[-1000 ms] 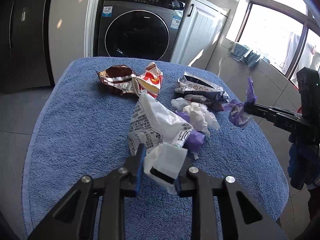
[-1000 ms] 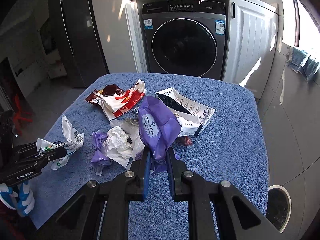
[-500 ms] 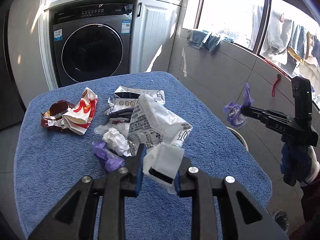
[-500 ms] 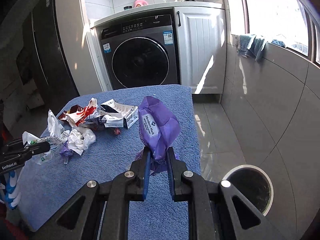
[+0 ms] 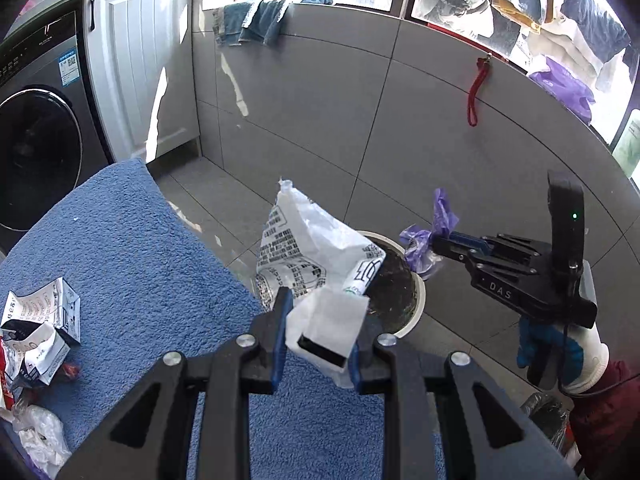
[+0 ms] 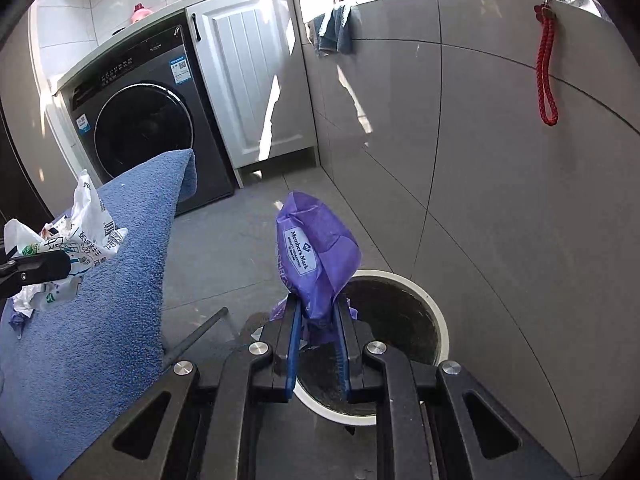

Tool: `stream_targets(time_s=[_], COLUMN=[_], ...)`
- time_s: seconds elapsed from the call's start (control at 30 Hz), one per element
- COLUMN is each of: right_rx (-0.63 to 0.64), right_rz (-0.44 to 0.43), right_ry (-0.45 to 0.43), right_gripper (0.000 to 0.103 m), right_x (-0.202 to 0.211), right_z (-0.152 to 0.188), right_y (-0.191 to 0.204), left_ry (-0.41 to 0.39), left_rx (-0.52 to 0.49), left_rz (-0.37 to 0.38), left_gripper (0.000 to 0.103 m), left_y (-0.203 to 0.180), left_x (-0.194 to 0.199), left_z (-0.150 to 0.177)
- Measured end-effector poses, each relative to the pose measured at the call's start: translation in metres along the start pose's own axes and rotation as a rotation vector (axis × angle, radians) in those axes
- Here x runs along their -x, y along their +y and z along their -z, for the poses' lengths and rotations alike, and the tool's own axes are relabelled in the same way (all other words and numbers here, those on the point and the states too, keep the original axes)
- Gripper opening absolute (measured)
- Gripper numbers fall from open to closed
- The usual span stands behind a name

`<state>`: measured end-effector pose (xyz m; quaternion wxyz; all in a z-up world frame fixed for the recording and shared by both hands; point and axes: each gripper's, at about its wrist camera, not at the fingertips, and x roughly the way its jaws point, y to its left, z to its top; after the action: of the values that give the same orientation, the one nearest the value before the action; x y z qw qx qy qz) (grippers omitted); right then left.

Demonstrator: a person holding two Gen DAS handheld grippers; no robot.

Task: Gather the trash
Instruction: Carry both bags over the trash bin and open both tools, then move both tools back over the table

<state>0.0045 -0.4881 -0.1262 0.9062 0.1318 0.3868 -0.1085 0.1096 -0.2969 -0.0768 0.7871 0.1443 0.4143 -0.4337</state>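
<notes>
The bench with its blue towel lies left of both tools. The round bin sits on the floor just ahead of them. The left tool is clamped on a white wrapper. The right tool is clamped on a purple bag above the bin.

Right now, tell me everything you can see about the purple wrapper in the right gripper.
The purple wrapper is a crumpled, thin, plastic-looking bag with a pale label printed "Member's Mark". It stands upright, its lower end pinched between the blue pads of the right gripper, its puffed top free above them. Only the pads touch it. It hangs in the air over the near rim of the round white-rimmed bin on the grey tiled floor.
</notes>
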Motion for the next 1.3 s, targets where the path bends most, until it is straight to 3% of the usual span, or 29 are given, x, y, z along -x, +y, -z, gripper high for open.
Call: stream_targets(time_s=[0.2,0.4,0.53,0.63,0.87,1.3], right_rx=[-0.059,-0.081,-0.086,-0.072,-0.063,0.030], right_rz=[0.028,0.047,0.086,0.114,0.137,0.136], right_ry=[0.045,0.099,0.131,0.152,0.134,-0.033], right_gripper=[0.017,0.018,0.023,0.036,0.040,0.042], right_x=[-0.033,-0.065,-0.085,-0.092,-0.075,0.011], right_z=[0.000,0.000,-0.003,-0.002,0.003,-0.018], right_y=[-0.040,-0.061,-0.060,-0.059,-0.059,-0.010], left_ry=[0.083,0.151,0.172,0.178,0.112,-0.090], left_rx=[-0.054,-0.035,0.013,0.050,0.030,0.023], left_rz=[0.049,0.063,0.079,0.115,0.094,-0.068], left_gripper=[0.026,0.029,0.053,0.053,0.053,0.053], left_y=[-0.032,-0.044,-0.044,-0.043,-0.043,-0.015], left_x=[-0.074,-0.136,-0.161,-0.166,-0.131,0.015], left_z=[-0.032,-0.046,-0.051,-0.055,-0.055,-0.027])
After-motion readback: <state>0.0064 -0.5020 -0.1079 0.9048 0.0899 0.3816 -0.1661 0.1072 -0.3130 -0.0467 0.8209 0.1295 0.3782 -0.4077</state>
